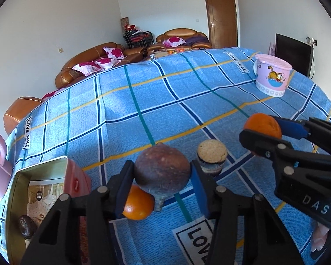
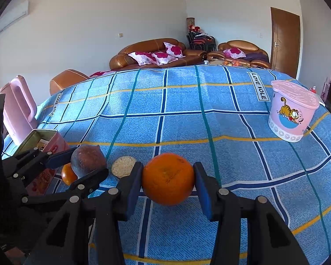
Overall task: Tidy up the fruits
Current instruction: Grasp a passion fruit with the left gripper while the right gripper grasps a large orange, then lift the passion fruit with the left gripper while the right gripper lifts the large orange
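Observation:
A brown, rough-skinned round fruit point(image 1: 162, 170) sits between the blue pads of my left gripper point(image 1: 162, 173), which is shut on it just above the blue checked cloth. Behind its lower left lies a small orange point(image 1: 139, 205) on the cloth. A round crumbly biscuit-like piece point(image 1: 211, 156) stands just right of the fruit. My right gripper point(image 2: 168, 182) is shut on a larger orange point(image 2: 168, 178), both pads against its sides. In the right wrist view my left gripper point(image 2: 83, 165) shows at the left with the brown fruit point(image 2: 88, 160).
An open pink tin box point(image 1: 42, 164) stands at the near left with a dark round item point(image 1: 26, 225) inside. A lidded pink cartoon-cat bucket point(image 2: 293, 114) stands at the far right. A pink chair point(image 2: 17, 106) is by the left table edge. Brown sofas lie beyond.

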Demonstrator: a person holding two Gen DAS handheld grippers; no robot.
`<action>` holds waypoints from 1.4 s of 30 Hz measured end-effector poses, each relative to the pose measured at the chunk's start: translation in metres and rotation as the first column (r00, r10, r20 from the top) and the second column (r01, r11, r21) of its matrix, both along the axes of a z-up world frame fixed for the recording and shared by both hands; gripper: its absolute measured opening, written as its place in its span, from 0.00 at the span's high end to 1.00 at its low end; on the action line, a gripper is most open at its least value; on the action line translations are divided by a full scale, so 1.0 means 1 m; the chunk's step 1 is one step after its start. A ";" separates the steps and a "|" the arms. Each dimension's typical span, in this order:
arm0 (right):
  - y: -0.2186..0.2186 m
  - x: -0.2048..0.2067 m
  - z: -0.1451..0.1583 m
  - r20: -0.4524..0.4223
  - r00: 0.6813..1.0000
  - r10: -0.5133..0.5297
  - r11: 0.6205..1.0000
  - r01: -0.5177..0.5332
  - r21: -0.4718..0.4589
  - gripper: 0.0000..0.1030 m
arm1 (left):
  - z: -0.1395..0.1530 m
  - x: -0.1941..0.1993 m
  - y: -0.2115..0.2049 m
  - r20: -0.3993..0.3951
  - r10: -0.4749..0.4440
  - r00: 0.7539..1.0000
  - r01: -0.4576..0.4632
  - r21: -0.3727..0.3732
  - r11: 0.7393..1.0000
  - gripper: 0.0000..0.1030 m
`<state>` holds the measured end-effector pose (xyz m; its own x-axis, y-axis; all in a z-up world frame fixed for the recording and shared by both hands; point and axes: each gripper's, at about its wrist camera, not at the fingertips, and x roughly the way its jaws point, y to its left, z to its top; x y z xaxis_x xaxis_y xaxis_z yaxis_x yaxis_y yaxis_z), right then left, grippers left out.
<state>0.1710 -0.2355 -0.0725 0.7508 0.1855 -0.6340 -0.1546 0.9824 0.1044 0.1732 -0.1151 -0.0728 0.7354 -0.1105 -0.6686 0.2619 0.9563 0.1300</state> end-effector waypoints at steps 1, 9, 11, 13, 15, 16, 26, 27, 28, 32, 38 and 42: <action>-0.001 -0.001 0.001 0.009 1.000 0.004 1.000 -0.004 0.005 0.53 | 0.002 -0.002 0.001 0.011 0.003 1.000 -0.003 -0.005 1.000 0.48; -0.001 -0.011 0.008 0.066 0.998 0.018 1.000 -0.019 0.015 0.53 | 0.007 -0.009 0.005 0.048 0.010 0.999 -0.009 -0.032 0.999 0.48; 0.000 -0.012 0.009 0.075 0.997 0.023 1.000 -0.024 0.013 0.53 | 0.008 -0.010 0.006 0.052 0.015 0.999 -0.013 -0.041 0.999 0.48; 0.000 -0.013 0.010 0.084 0.996 0.027 1.000 -0.028 0.012 0.53 | 0.008 -0.011 0.008 0.054 0.016 0.998 -0.014 -0.051 0.999 0.48; 0.000 -0.015 0.011 0.093 0.995 0.029 0.999 -0.030 0.012 0.53 | 0.009 -0.011 0.010 0.060 0.024 0.998 -0.020 -0.059 0.998 0.48; 0.000 -0.016 0.011 0.098 0.995 0.030 0.999 -0.032 0.013 0.53 | 0.010 -0.012 0.011 0.062 0.027 0.998 -0.023 -0.063 0.998 0.48; -0.001 -0.022 0.016 0.139 0.990 0.041 0.999 -0.045 0.028 0.53 | 0.014 -0.017 0.017 0.096 0.053 0.994 -0.045 -0.081 0.996 0.48; -0.001 -0.023 0.016 0.143 0.989 0.041 0.999 -0.046 0.028 0.53 | 0.014 -0.017 0.017 0.099 0.055 0.994 -0.047 -0.082 0.996 0.48; -0.001 -0.023 0.017 0.146 0.988 0.042 0.999 -0.046 0.029 0.53 | 0.014 -0.018 0.018 0.101 0.057 0.993 -0.048 -0.083 0.995 0.48; -0.001 -0.024 0.018 0.155 0.987 0.044 0.998 -0.049 0.029 0.53 | 0.016 -0.020 0.019 0.114 0.063 0.992 -0.053 -0.087 0.995 0.48; -0.001 -0.028 0.018 0.169 0.985 0.045 0.998 -0.050 0.028 0.53 | 0.017 -0.023 0.021 0.128 0.071 0.989 -0.059 -0.093 0.994 0.48; -0.002 -0.029 0.019 0.179 0.983 0.044 0.998 -0.050 0.029 0.53 | 0.019 -0.026 0.023 0.140 0.082 0.987 -0.068 -0.102 0.992 0.48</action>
<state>0.1415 -0.2379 -0.0535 0.8413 0.2419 -0.4833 -0.2193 0.9701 0.1039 0.1476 -0.0916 -0.0539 0.8316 -0.1099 -0.5443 0.1738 0.9825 0.0671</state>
